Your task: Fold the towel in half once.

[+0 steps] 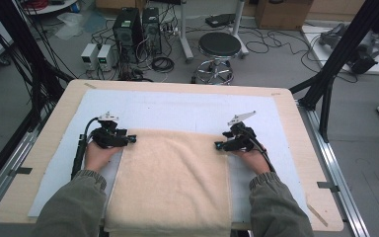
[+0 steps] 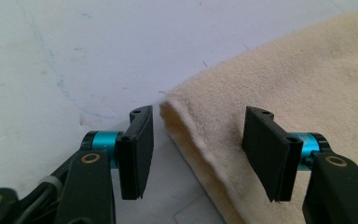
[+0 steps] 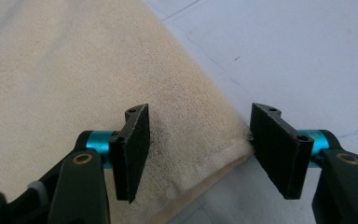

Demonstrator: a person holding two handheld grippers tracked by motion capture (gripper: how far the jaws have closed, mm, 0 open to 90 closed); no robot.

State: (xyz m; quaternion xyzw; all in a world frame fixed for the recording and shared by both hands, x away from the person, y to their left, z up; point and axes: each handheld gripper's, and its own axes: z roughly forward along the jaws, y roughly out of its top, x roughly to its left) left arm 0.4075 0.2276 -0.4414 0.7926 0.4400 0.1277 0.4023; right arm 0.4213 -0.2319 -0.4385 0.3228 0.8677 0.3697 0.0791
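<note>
A folded cream towel (image 1: 172, 173) lies on the white mat (image 1: 177, 111), its near edge hanging over the table's front. My left gripper (image 1: 131, 139) sits at the towel's far left corner and my right gripper (image 1: 219, 145) at its far right corner. In the left gripper view the jaws of my left gripper (image 2: 198, 154) stand apart around the folded corner of the towel (image 2: 307, 79), without pressing it. In the right gripper view my right gripper (image 3: 198, 149) straddles the other corner of the towel (image 3: 74, 70), also open.
The mat covers most of the wooden table (image 1: 296, 128). Beyond its far edge are a black stool (image 1: 219, 47), computer towers (image 1: 128, 24) and cables on the floor. Black frame posts (image 1: 335, 54) stand at the table's right and left.
</note>
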